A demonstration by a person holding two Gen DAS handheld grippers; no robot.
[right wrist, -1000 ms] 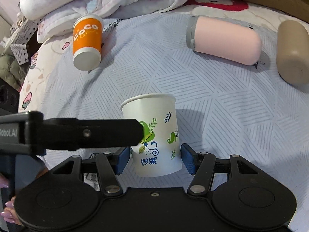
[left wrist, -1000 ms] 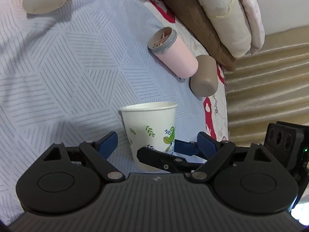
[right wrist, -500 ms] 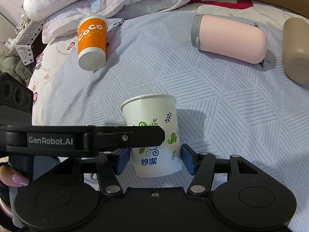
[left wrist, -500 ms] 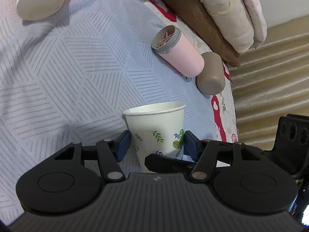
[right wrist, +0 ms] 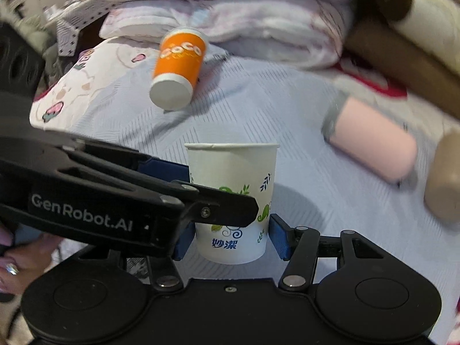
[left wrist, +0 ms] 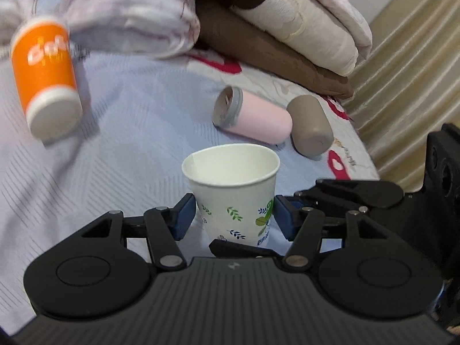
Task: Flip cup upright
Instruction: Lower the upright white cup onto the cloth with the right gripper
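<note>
The paper cup [left wrist: 234, 189] is already stood upright on the bed [left wrist: 129, 132], gripped by both the left claw [left wrist: 234, 215] and the right claw [right wrist: 231, 230]. Probably only a gentle release is needed, no tipping.
</note>
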